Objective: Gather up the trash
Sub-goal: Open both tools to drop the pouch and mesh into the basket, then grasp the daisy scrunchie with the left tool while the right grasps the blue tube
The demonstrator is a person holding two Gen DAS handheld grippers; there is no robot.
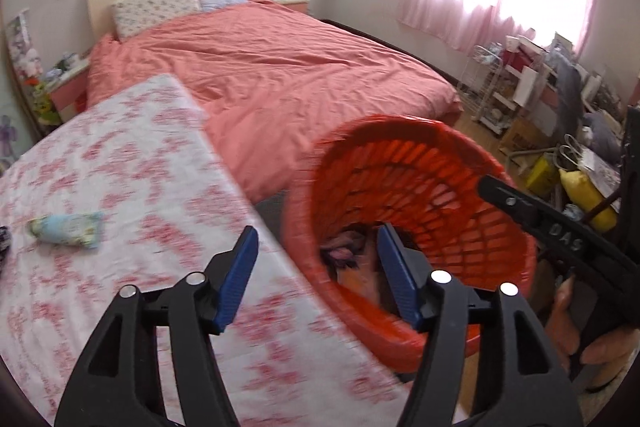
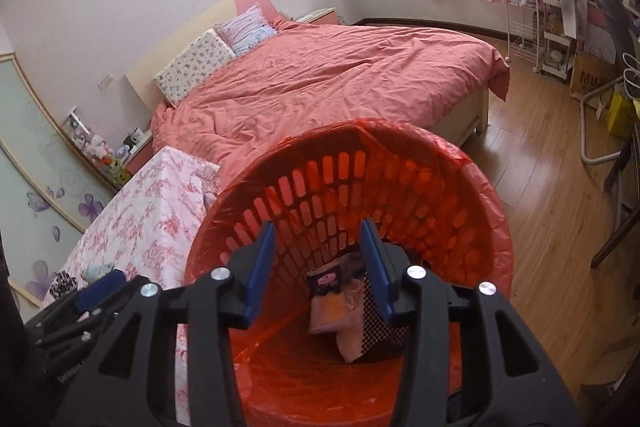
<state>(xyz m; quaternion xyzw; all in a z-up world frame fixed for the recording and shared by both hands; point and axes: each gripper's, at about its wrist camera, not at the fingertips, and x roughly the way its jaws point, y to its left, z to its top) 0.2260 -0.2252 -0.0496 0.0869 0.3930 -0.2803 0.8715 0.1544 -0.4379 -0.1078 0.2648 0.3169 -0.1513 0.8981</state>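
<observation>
An orange-red slatted basket [image 2: 420,195] lined with a red bag stands on the floor beside the table. Several pieces of trash [image 2: 332,307] lie at its bottom: a purple packet, pinkish wrappers and a chequered piece. My right gripper [image 2: 318,227] hangs over the basket's mouth, open, with nothing between its blue pads. My left gripper [image 1: 318,233] is open and empty too, above the table's edge and the basket [image 1: 400,163] rim. A light blue wrapper [image 1: 64,229] lies on the table to the left. A dark patterned thing [image 2: 62,283] lies near it.
The table [image 1: 120,155] has a white cloth with a red flower print. Behind it stands a bed with a salmon cover [image 1: 272,67]. Racks, bags and boxes [image 1: 540,107] crowd the right wall below the window. Wooden floor [image 2: 540,207] shows to the right of the basket.
</observation>
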